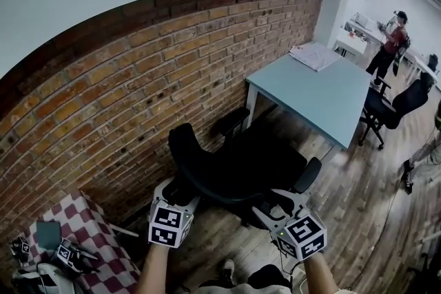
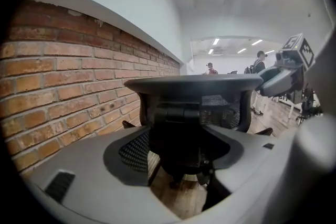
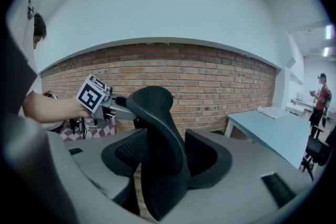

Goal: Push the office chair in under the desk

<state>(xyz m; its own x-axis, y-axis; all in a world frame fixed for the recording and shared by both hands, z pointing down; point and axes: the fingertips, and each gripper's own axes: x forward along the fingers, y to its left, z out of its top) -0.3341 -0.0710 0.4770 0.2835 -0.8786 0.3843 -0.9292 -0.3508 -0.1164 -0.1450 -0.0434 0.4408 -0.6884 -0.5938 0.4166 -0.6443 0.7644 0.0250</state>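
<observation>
A black office chair (image 1: 241,169) stands on the wood floor in front of the pale blue desk (image 1: 324,96), its seat turned toward the desk and partly under the near corner. My left gripper (image 1: 180,193) is at the left side of the backrest's top. My right gripper (image 1: 272,206) is at the right side, near the armrest. In the left gripper view the backrest (image 2: 194,113) sits between wide jaws of the left gripper (image 2: 184,152), pads clear of it. In the right gripper view the backrest's edge (image 3: 160,128) stands between the spread jaws of the right gripper (image 3: 168,157), untouched.
A brick wall (image 1: 124,100) runs along the left. A table with a checked cloth (image 1: 89,231) holding gear is at lower left. Papers (image 1: 315,55) lie on the desk. A second black chair (image 1: 396,107) and a person (image 1: 393,45) are at far right.
</observation>
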